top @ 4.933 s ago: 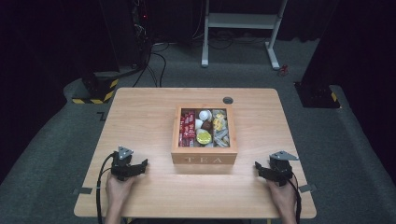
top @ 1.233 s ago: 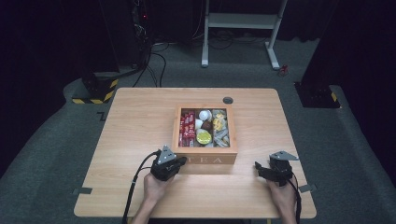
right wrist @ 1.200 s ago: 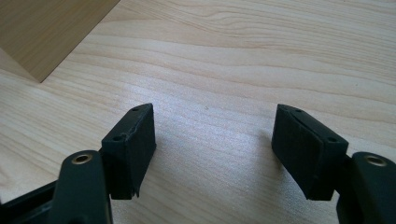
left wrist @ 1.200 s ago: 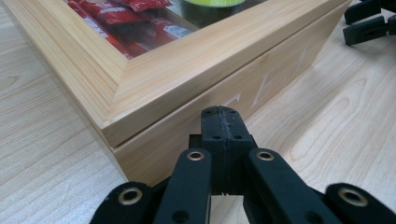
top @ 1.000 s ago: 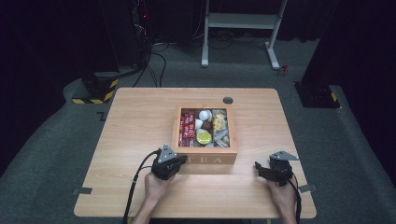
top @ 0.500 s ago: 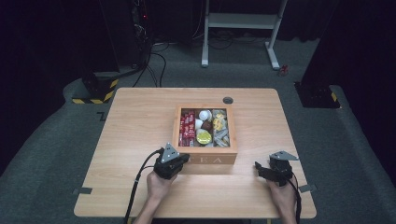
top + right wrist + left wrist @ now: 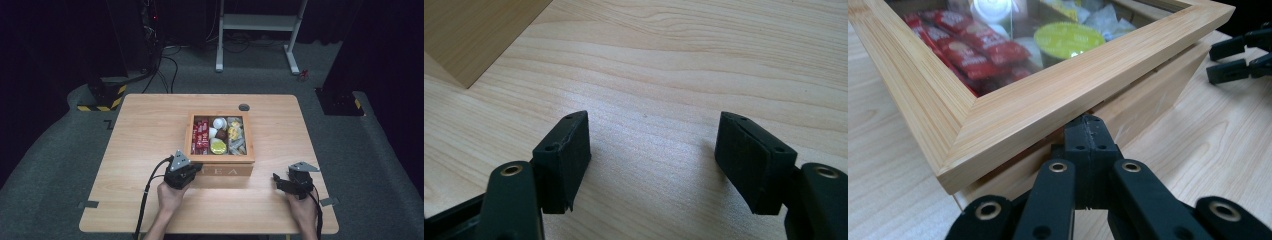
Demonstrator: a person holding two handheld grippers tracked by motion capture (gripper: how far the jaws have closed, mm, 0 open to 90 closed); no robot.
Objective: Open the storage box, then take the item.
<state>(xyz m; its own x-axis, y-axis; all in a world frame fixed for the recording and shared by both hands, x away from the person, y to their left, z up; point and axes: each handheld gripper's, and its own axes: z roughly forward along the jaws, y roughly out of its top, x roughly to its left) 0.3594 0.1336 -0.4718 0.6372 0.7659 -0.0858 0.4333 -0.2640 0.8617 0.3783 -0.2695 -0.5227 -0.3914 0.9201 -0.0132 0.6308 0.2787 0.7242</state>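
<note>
A wooden tea box (image 7: 220,169) with a glass-paned lid (image 7: 1048,100) stands mid-table. Through the glass I see red sachets (image 7: 973,47), a yellow-green capsule (image 7: 1068,40) and a white round item (image 7: 219,122). My left gripper (image 7: 196,169) is at the box's front left corner. In the left gripper view its jaws are shut together, and the left gripper's tips (image 7: 1087,131) sit in the gap right under the lid's front edge. My right gripper (image 7: 276,181) rests on the table to the right of the box, open, and the right gripper (image 7: 654,150) has bare wood between its pads.
A small dark disc (image 7: 244,107) lies on the table (image 7: 150,125) behind the box. Cables trail from both grippers toward the near edge. On the floor beyond stand a white metal frame (image 7: 260,22) and a yellow-black striped base (image 7: 102,95).
The left hand came over from the table's left side to the box front, and in the last second edged slightly closer to it. The right gripper stayed where it was.
</note>
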